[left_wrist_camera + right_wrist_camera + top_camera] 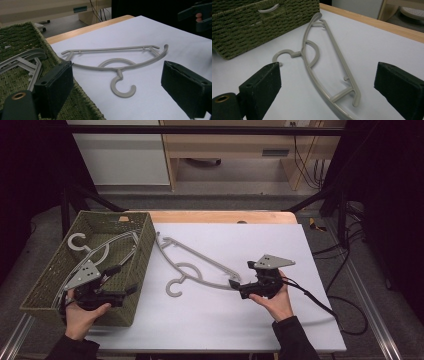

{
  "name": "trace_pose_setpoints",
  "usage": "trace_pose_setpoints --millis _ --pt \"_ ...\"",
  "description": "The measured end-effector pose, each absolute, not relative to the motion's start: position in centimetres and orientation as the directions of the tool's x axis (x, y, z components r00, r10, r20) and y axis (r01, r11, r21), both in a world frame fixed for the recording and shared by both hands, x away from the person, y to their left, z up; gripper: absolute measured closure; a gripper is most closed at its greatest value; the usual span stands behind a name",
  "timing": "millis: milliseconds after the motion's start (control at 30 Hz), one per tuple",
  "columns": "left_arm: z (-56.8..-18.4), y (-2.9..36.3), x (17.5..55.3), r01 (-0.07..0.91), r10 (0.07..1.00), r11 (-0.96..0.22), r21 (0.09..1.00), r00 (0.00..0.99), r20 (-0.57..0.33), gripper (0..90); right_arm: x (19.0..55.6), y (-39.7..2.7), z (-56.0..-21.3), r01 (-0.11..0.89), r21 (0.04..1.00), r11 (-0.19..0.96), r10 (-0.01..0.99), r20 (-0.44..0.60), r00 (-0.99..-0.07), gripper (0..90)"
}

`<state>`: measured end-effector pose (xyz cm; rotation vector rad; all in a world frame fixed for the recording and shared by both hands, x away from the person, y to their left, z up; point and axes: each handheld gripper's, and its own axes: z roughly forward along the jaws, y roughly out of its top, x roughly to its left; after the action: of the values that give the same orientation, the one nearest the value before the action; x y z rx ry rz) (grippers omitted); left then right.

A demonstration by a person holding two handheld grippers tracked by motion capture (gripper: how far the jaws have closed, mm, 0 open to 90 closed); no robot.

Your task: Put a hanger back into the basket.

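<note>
Lying flat on the white table sheet [280,320] beside the green woven basket [142,270], the grey plastic hanger [200,265] is noted. Right gripper [234,286] is held just at its end, jaws apart, nothing clamped. Left gripper [125,279] is seen over the basket rim, jaws wide and empty.

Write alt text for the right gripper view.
A grey hanger lies flat on the white table, its near end between the open right gripper, whose black jaws rise at both lower corners without touching it. A green woven basket stands at upper left.
</note>
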<state>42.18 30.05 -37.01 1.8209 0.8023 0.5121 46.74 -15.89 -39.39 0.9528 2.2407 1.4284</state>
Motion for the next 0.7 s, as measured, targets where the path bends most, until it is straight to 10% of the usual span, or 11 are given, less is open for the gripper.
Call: trace_pose_setpoints --millis 700 --pt "-37.1 29.6 42.1 0.278 0.715 -0.259 0.925 0.699 -0.010 9.7 51.0 -10.3 -44.6 0.415 0.775 0.477 0.618 0.041 -0.785 33.2"
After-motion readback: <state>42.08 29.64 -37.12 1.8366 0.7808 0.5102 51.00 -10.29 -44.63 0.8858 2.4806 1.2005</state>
